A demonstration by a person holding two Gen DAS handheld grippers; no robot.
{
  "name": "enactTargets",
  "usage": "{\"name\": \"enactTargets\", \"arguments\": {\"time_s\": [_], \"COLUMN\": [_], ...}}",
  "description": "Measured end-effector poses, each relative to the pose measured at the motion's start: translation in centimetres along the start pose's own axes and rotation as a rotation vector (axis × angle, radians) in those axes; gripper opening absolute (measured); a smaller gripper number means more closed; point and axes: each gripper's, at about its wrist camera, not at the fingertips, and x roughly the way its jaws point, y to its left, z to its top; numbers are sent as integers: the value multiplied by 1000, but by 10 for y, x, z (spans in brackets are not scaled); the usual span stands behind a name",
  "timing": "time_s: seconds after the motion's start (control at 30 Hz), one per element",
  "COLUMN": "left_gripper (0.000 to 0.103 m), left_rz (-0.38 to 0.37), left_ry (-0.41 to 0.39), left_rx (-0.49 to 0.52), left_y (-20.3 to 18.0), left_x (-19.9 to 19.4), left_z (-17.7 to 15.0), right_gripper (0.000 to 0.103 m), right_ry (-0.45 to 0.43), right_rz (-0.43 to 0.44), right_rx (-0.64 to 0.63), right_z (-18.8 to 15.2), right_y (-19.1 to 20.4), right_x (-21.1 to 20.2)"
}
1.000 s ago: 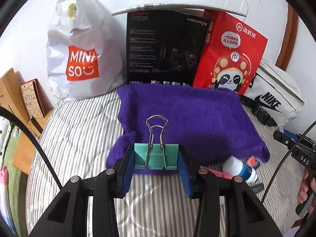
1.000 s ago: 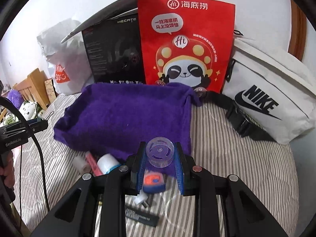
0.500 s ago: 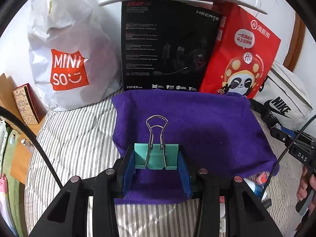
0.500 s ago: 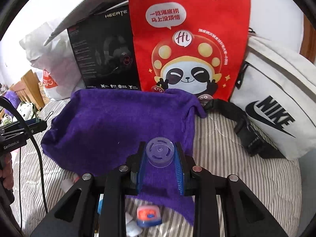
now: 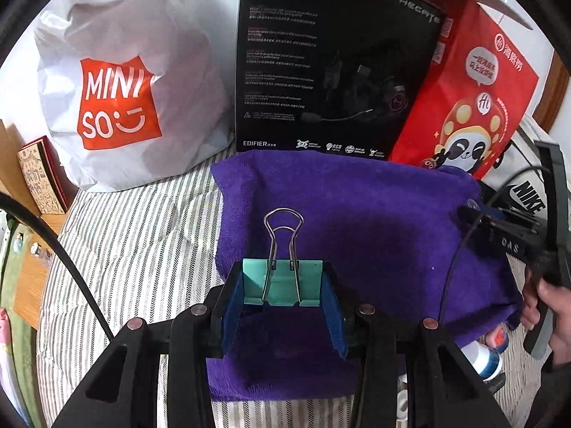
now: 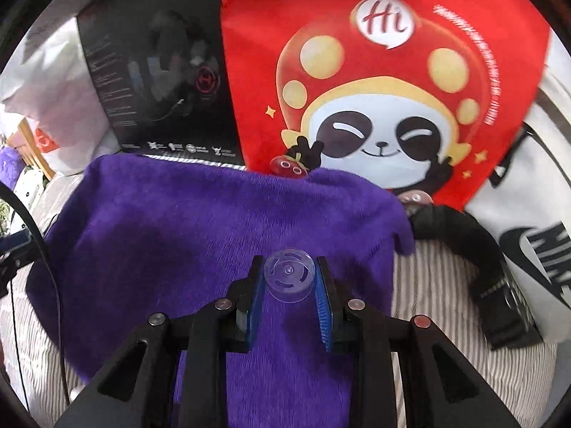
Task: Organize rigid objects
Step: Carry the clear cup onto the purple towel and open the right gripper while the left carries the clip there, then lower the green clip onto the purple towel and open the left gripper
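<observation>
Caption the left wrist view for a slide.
Left gripper clamps a teal binder clip above the purple towel.

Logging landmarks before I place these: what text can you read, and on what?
"MINISO": white plastic bag.
"HECATE", "EDIFIER": black headset box; its fine print is too small.
"Hi": red panda paper bag; its Chinese characters are not legible to me.
"NIKE": white fabric bag.
"DAS": right gripper body.
</observation>
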Motion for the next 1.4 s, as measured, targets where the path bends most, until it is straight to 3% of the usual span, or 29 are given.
{"name": "enactTargets", "arguments": {"time_s": [0.33, 0.57, 0.67, 0.7, 1.0, 1.2, 1.4], "left_gripper": [39, 39, 39, 39, 39, 39, 39], "left_rz": [2, -3, -5, -8, -66, -31, 18], "left_ry": [10, 4, -2, -5, -31, -37, 19], "left_rx": [-2, 4, 10, 8, -19, 4, 57], "left_y": [2, 1, 1, 1, 0, -8, -22], "left_x": [14, 14, 11, 11, 22, 44, 68], "left_z": [5, 8, 8, 8, 15, 26, 33], "right_gripper": [27, 29, 47, 53, 53, 53, 53], "right_ry": [106, 119, 131, 130, 70, 25, 19], "right_rz": [-10, 7, -9, -5, 4, 17, 34], "right_rx": [-13, -20, -17, -13, -6, -5, 7], "right_z": [10, 11, 11, 9, -22, -56, -84], "right_y": [7, 3, -1, -3, -5, -1, 1], "right_x": [35, 38, 40, 37, -15, -63, -95]}}
